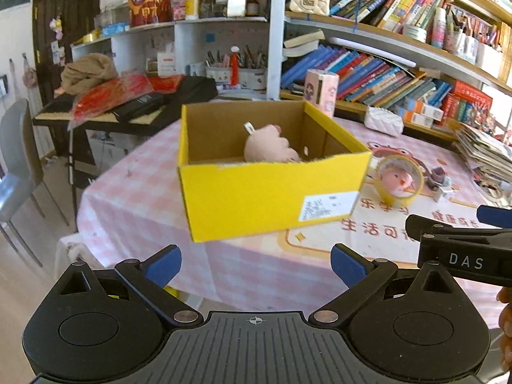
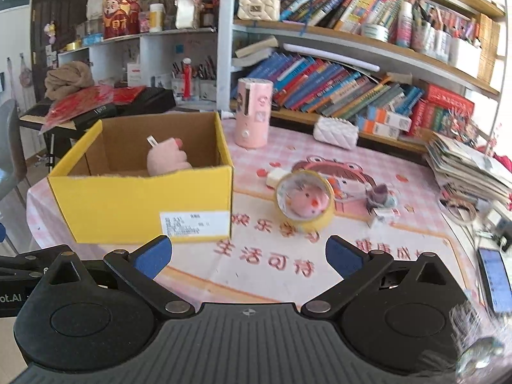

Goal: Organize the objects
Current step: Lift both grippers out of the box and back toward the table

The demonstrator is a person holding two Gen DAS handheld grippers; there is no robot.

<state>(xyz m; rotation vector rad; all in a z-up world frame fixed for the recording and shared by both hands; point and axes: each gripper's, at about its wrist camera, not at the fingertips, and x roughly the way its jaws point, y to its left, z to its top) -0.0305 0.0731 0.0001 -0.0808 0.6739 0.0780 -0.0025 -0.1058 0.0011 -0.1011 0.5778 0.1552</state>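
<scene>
With both my left fingers (image 1: 256,265) and right fingers (image 2: 248,256) spread wide and empty, I should straddle the tape roll (image 2: 305,200) beside the yellow box (image 2: 140,198) mid-table, then squeeze squarely.

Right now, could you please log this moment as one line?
left hand-held gripper open | right hand-held gripper open | plush toy in yellow box | tape roll on table

Packed bookshelves (image 2: 352,73) fill the upper right, grey chair (image 1: 16,160) far left on pale wood floor (image 1: 19,288), bright daylight overall
</scene>
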